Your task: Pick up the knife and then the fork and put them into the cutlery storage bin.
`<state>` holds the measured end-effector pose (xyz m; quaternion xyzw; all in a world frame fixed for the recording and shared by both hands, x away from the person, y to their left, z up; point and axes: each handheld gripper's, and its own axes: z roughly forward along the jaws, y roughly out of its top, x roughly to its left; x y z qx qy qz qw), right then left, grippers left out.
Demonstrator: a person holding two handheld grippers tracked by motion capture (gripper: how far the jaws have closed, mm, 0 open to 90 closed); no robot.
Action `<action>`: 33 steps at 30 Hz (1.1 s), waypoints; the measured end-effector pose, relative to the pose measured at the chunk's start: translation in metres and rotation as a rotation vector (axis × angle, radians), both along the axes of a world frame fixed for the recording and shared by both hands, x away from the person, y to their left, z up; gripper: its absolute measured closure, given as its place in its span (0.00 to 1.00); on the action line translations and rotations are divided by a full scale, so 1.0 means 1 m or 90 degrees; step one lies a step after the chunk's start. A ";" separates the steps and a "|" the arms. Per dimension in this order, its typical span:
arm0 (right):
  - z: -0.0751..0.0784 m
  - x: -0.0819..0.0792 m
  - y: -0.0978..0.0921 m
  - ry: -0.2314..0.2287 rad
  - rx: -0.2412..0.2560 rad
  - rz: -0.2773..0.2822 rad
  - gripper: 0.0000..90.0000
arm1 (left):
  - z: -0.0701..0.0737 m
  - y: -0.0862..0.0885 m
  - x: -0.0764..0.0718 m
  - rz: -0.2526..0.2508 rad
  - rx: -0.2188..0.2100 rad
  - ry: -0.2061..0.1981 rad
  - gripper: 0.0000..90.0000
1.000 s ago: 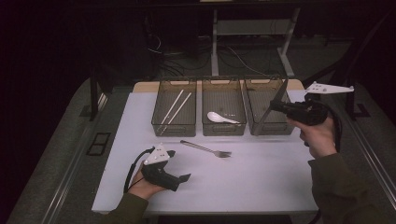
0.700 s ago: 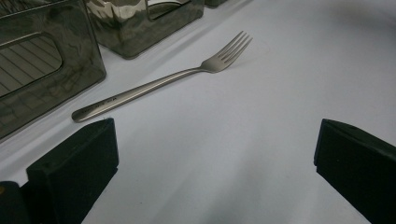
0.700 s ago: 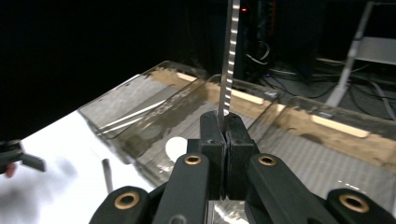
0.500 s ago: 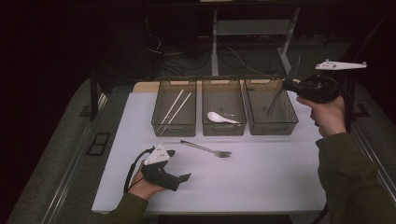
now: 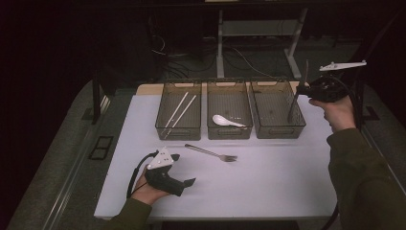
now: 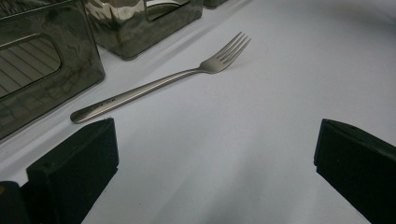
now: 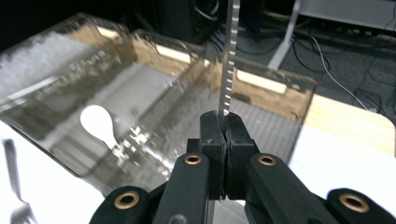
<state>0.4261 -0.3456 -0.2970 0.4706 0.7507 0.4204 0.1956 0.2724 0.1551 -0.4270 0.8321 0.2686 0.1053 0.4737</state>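
My right gripper (image 5: 302, 89) is raised at the right edge of the right-hand bin (image 5: 277, 130), shut on a serrated table knife (image 5: 292, 106). The knife hangs steeply, its lower end down inside that bin. In the right gripper view the blade (image 7: 228, 60) rises straight up from the shut jaws (image 7: 223, 123). A metal fork (image 5: 210, 153) lies flat on the white table in front of the middle bin. My left gripper (image 5: 184, 168) rests on the table near the front left, open, with the fork (image 6: 154, 86) ahead of its jaws (image 6: 215, 154) and apart from them.
Three smoky clear bins stand in a row at the back of the white table (image 5: 268, 182). The left bin (image 5: 178, 127) holds chopsticks (image 5: 179, 112); the middle bin (image 5: 229, 132) holds a white spoon (image 5: 225, 120). Dark floor with cables lies beyond.
My right gripper has risen and drifted right and farther back with the knife, which now stands steeper. The left gripper and the fork have stayed put.
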 end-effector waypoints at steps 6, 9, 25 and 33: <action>-0.013 0.004 -0.005 0.033 -0.031 -0.008 0.98 | 0.000 0.000 0.000 -0.002 0.005 0.001 0.00; -0.021 0.006 -0.007 0.043 -0.044 -0.013 0.98 | -0.001 0.000 0.000 -0.001 0.003 0.001 0.00; -0.039 0.010 -0.009 0.084 -0.076 0.000 0.98 | -0.002 0.000 0.001 -0.002 0.004 0.005 0.00; -0.047 0.025 0.000 0.076 -0.069 0.001 0.98 | -0.002 0.000 0.001 -0.005 0.003 0.008 0.00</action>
